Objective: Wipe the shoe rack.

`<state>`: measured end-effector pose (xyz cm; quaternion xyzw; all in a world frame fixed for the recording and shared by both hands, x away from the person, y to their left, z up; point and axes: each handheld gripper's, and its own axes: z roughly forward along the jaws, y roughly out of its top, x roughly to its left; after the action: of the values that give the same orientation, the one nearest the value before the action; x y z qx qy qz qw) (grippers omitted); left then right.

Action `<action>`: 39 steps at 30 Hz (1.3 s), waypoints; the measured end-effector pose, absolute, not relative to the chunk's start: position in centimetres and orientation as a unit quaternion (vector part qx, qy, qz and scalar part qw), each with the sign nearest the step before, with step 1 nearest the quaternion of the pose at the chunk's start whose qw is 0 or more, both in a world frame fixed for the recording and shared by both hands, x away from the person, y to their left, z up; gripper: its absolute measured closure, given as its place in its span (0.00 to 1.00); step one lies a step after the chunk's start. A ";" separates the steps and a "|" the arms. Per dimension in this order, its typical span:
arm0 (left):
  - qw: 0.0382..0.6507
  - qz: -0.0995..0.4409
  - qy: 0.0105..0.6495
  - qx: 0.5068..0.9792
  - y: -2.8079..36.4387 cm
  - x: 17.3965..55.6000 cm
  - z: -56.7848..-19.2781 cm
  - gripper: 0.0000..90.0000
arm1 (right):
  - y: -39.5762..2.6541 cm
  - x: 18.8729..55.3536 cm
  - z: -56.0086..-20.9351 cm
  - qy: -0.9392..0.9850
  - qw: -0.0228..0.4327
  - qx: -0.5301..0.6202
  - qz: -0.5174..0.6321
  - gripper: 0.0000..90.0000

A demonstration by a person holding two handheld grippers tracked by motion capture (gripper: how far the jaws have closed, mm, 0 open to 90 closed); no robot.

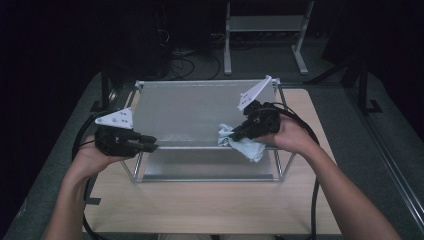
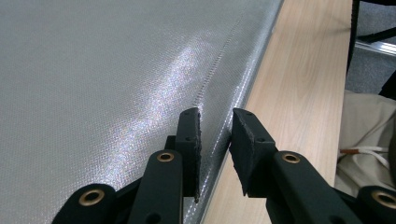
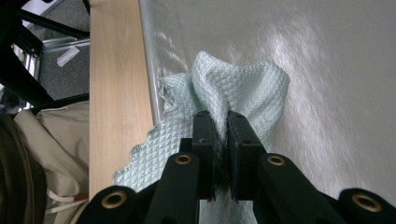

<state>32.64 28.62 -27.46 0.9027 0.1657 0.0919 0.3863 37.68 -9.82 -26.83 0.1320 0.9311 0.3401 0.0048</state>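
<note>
1. A pale blue cloth [image 1: 243, 145] lies bunched at the front edge of a grey panel [image 1: 195, 112], toward 4 o'clock on it. The panel is the top of a metal frame [image 1: 134, 165] that stands on the wooden bench [image 1: 210, 205].
2. The right gripper [image 3: 219, 122] has its jaws clenched on a raised fold of the cloth; in the right gripper view the waffle weave puckers up between the pads, and loose cloth spills toward 7 o'clock over the panel's edge.
3. The left gripper [image 2: 215, 126] sits at the panel's 8 o'clock corner. Its jaws straddle the panel's rim with a gap between them. Whether the pads press the rim is not clear, so they look released rather than grasping.
4. The work in hand appears to be wiping the panel with the cloth while the left gripper steadies the frame.
5. The cloth is likely light, soft and limp. It will drag and fold rather than slide flat, so a pinch on a thick gathered fold, as now, should hold best.
6. The panel looks smooth and shiny, probably slippery under the cloth, and a thin sheet may flex if pushed hard.
7. The hanging part could catch on the frame's front rail.
</note>
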 end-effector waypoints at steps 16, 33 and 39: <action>0.392 0.084 0.158 0.902 28.6 33.0 -27.6 0.81 | -8.6 39.4 -26.9 0.936 -0.010 0.122 0.330 0.92; 0.389 0.080 0.158 0.904 28.4 33.3 -27.5 0.81 | -9.8 40.1 -27.2 0.931 -0.002 0.125 0.342 0.92; 0.394 0.080 0.158 0.902 28.4 33.3 -27.6 0.81 | -10.9 40.1 -27.3 0.931 -0.009 0.123 0.345 0.92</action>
<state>33.28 28.41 -27.62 0.9019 0.1584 0.0800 0.3937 40.12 -10.89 -27.29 0.1227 0.9305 0.3450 -0.0086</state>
